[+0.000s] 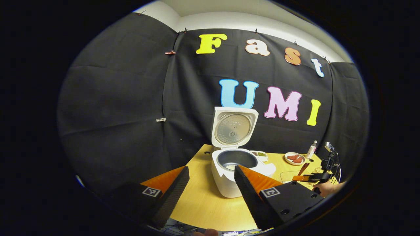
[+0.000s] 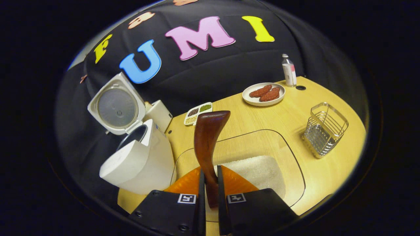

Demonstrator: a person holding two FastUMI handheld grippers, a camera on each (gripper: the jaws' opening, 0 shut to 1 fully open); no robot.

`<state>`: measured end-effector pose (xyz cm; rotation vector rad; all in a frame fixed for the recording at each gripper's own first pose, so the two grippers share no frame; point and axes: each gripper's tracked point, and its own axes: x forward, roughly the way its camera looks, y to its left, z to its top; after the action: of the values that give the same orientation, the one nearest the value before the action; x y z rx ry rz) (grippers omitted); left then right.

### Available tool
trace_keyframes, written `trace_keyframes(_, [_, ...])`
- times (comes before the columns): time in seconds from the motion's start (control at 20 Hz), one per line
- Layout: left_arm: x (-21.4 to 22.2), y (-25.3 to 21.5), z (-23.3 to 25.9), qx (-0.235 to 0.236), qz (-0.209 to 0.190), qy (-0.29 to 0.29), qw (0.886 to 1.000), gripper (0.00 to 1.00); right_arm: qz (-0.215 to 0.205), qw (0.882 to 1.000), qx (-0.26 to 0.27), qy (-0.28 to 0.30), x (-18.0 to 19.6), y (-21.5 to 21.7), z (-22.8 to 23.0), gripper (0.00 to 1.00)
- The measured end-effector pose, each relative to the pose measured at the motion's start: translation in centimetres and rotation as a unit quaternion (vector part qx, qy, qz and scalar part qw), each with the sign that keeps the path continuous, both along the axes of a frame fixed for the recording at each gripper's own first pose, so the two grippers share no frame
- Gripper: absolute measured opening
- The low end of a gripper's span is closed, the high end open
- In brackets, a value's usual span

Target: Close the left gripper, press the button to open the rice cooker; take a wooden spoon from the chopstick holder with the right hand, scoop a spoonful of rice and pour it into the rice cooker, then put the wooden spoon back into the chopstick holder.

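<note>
The white rice cooker (image 1: 229, 183) stands open on the wooden table, its lid (image 1: 233, 127) upright and a little white stuff low in the dark pot (image 1: 237, 159). My left gripper (image 1: 212, 168) is open just in front of it, holding nothing. My right gripper (image 2: 209, 172) is shut on the handle of the dark wooden spoon (image 2: 208, 137), whose bowl points up and away above the clear glass container (image 2: 288, 150) of white rice (image 2: 259, 170). The cooker (image 2: 144, 160) sits left of that container. The wire chopstick holder (image 2: 325, 129) stands to the right.
A plate of sausages (image 2: 263, 94), a small bottle (image 2: 288, 73) and a divided dish of beans (image 2: 198, 113) line the table's far side. In the left gripper view, the right gripper (image 1: 308, 178) and the hand (image 1: 328, 188) holding it are at the far right.
</note>
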<state>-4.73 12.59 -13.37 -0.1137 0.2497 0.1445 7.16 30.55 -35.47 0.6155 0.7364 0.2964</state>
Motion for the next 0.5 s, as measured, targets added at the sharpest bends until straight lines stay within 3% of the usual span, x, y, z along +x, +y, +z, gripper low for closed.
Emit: trace_keyframes(0.5, [-0.2,-0.8,0.9,0.004,0.002,-0.007,1.000,0.95,-0.068,0.991,0.111,-0.007,0.6,-5.4,2.8,0.19])
